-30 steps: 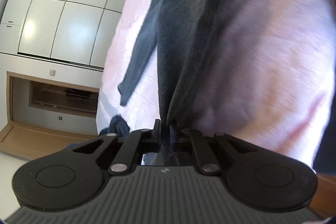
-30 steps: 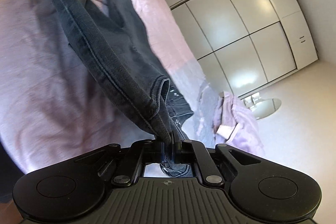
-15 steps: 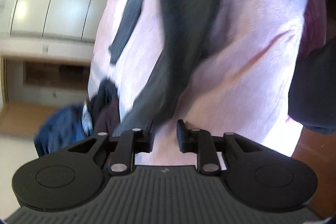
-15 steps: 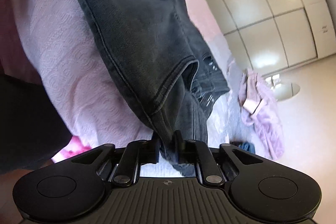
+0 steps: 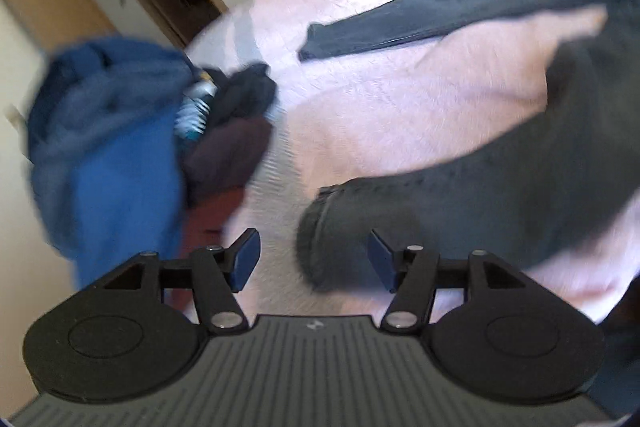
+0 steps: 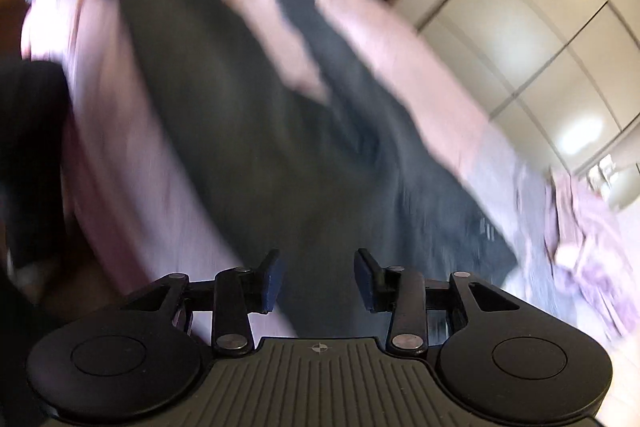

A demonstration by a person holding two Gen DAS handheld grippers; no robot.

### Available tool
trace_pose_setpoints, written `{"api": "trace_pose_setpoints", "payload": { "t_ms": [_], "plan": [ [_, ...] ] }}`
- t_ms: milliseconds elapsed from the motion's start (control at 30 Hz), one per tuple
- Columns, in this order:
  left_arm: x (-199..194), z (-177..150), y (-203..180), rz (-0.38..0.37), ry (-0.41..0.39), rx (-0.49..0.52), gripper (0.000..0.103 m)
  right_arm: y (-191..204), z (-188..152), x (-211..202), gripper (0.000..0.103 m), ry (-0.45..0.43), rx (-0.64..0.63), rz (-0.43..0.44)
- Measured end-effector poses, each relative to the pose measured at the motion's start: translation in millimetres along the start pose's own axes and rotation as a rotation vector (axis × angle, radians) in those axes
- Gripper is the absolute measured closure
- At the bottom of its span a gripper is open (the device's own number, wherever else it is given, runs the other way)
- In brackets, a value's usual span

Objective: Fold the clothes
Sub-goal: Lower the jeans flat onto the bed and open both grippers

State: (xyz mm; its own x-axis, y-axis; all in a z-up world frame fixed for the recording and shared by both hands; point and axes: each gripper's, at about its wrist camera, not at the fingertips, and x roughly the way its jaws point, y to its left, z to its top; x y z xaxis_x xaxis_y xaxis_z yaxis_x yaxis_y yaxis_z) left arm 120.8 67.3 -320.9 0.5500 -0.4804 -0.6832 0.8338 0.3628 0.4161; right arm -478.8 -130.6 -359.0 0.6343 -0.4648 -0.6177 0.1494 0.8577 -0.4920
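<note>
Dark jeans (image 5: 500, 187) are lying on the pink bed (image 5: 380, 107); the left hand-held gripper (image 5: 312, 259) and right hand-held gripper (image 6: 318, 281) are hovering wide, empty, just above them.

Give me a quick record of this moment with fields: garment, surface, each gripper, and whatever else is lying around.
garment: dark jeans, spread on the bed, not gripped
surface: pink bedspread
left gripper: open, a jeans end just ahead
right gripper: open above the jeans
other: blue clothes at one bed edge, lilac garment at another
image: motion-blurred
</note>
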Motion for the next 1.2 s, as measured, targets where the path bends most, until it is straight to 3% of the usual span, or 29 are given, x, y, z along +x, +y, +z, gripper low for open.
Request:
{"api": "trace_pose_setpoints", "payload": {
  "t_ms": [33,167,200,267,367,567,700,900,1033,1200],
  "plan": [
    [11.4,5.0,6.5,-0.035,0.014,-0.033,0.047,-2.9,10.5,5.6,0.048,-0.029,0.031,0.014],
    [56.9,13.2,23.1,-0.150,0.111,-0.126,0.047,-5.7,51.2,43.7,0.045,-0.099,0.077,0.089],
    [61.4,13.1,24.7,-0.168,0.121,-0.138,0.053,-7.3,62.1,55.3,0.045,-0.115,0.087,0.115],
    [68.2,12.7,27.9,-0.197,0.132,-0.159,0.084,-13.2,86.5,82.8,0.045,-0.142,0.108,0.186],
    [51.5,10.0,33.5,-0.153,0.052,-0.152,0.084,-22.4,129.9,127.7,0.045,-0.171,0.121,0.278],
    [40.8,-0.8,29.0,-0.056,0.068,-0.142,0.083,-16.5,185.7,199.7,0.045,-0.197,0.108,0.449],
    [51.3,-11.0,25.9,-0.018,0.098,-0.130,0.079,-3.1,204.8,246.7,0.045,-0.106,0.079,0.564],
    [58.3,-15.9,39.6,-0.011,0.091,-0.185,0.070,-8.1,204.9,284.1,0.043,-0.066,0.130,0.506],
    [24.5,-18.7,41.0,0.033,0.037,-0.159,0.065,-11.4,201.2,254.7,0.043,-0.065,0.105,0.461],
    [-8.7,-20.4,7.2,-0.079,-0.015,-0.106,0.063,-14.0,162.3,210.1,0.042,-0.038,0.146,0.446]
  ]
}}
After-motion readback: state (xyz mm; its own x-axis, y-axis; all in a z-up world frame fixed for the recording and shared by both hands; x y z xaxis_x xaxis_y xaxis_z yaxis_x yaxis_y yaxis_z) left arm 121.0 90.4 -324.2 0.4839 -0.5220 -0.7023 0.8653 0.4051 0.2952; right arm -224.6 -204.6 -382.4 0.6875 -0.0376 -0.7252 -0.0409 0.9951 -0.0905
